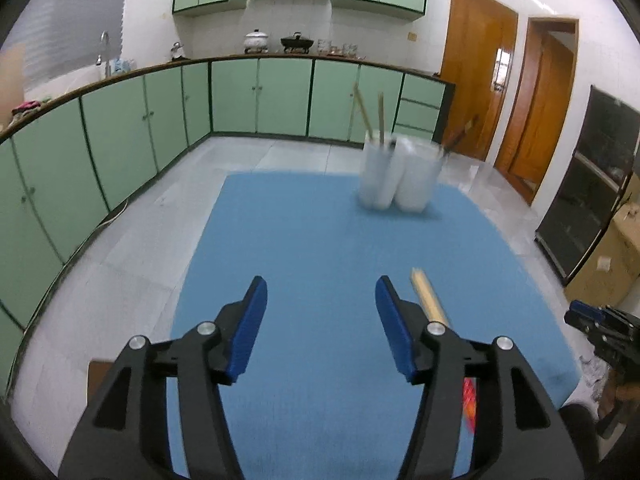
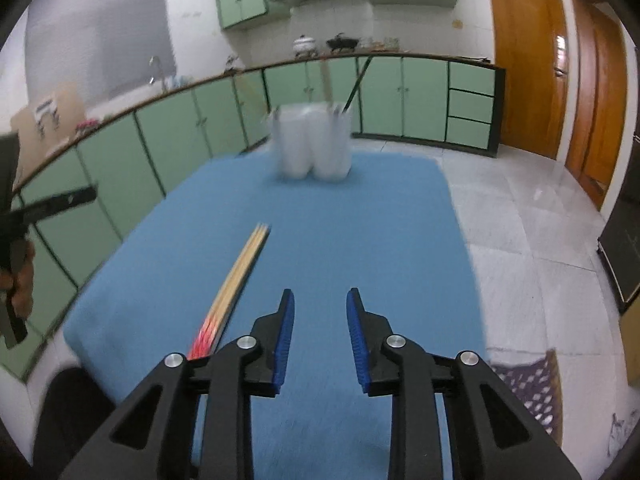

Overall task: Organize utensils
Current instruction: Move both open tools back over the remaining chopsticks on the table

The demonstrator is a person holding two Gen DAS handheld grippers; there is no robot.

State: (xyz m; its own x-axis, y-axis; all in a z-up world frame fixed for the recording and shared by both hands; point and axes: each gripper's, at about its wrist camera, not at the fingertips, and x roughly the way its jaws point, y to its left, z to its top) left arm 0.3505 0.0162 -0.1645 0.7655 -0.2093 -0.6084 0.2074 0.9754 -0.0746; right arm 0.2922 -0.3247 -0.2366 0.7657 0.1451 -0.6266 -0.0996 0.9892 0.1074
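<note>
A bundle of wooden chopsticks (image 2: 240,270) with red ends lies on the blue mat (image 2: 340,220), just left of my right gripper (image 2: 320,300). In the left wrist view the same chopsticks (image 1: 428,296) lie right of my left gripper (image 1: 320,286), partly hidden behind its right finger. Both grippers stand open above the mat with nothing between the pads. At the mat's far edge stands a white utensil holder (image 1: 398,174) with a few sticks and a dark utensil upright in it; the holder (image 2: 312,144) is blurred in both views.
The blue mat (image 1: 320,232) covers a table in a kitchen with green cabinets (image 1: 160,120) and a tiled floor. The other gripper and a hand (image 2: 16,264) show at the left edge of the right wrist view. A patterned cloth (image 2: 528,384) lies at lower right.
</note>
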